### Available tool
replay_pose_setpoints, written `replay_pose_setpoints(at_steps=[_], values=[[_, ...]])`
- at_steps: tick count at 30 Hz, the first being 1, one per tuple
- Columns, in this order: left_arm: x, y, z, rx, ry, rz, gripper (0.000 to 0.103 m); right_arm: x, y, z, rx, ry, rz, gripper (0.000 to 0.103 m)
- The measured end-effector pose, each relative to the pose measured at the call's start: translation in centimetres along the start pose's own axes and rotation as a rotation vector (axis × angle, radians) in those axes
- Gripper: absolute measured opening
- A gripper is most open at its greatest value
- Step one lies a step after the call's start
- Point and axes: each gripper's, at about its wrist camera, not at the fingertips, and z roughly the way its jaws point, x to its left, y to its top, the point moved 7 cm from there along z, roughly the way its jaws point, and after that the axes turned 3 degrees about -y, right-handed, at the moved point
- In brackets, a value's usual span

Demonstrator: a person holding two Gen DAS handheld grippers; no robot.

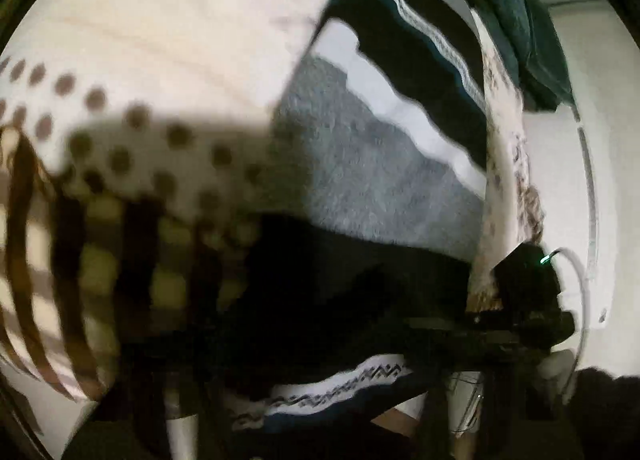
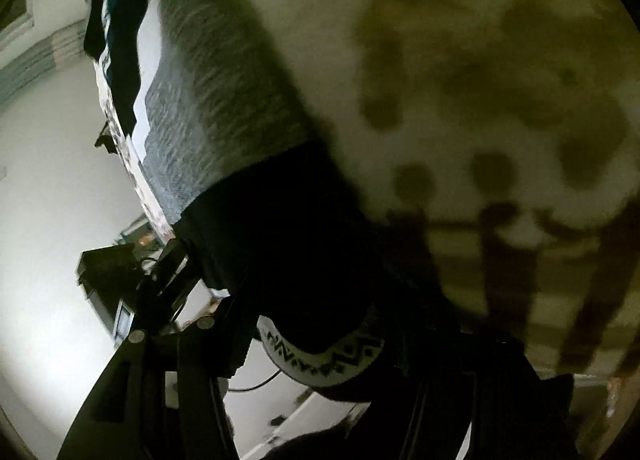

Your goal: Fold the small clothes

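Hanging close before both cameras is a dark garment (image 1: 332,284) with a white band of zigzag pattern (image 2: 324,356) along its lower edge, held up in the air rather than lying flat. In the left wrist view the left gripper (image 1: 460,344) shows only as dark, blurred framework at the bottom of the frame, with the patterned band running right across it; whether its jaws are shut on the cloth cannot be told. In the right wrist view the right gripper (image 2: 224,340) sits low and left, its black fingers (image 2: 160,380) rising to meet the dark cloth, but the contact is lost in shadow and blur, so its jaws cannot be read either. Just beyond the dark garment lies a grey textured fabric (image 1: 360,163), touching it along one edge. Beside that spreads a pale cloth with brown dots and stripes (image 1: 120,131), filling the left of the left view. Farther off, another dark piece with a patterned white strip (image 1: 424,43) hangs near the top, with a white wall (image 2: 52,163) behind.
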Motion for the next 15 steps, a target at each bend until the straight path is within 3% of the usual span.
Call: replay_pose_setpoints(at_steps=[1, 4, 11, 13, 15], values=[[0.0, -0.4, 0.1, -0.004, -0.002, -0.006, 0.011, 0.5, -0.3, 0.4, -0.003, -0.015, -0.030, 0.023], [-0.7, -0.5, -0.5, -0.052, -0.019, -0.029, 0.011, 1.6, -1.2, 0.8, -0.013, -0.034, -0.058, 0.015], [-1.5, -2.4, -0.5, -0.040, -0.042, -0.027, 0.012, 2.5, -2.3, 0.9, -0.026, -0.062, -0.026, 0.013], [-1.0, -1.7, 0.0, -0.030, -0.046, -0.054, 0.016, 2.7, -1.7, 0.9, -0.016, -0.056, -0.031, 0.016], [-0.1, -1.4, 0.2, -0.004, -0.057, -0.093, 0.031, 2.0, -0.4, -0.5, -0.007, -0.062, -0.028, 0.025]])
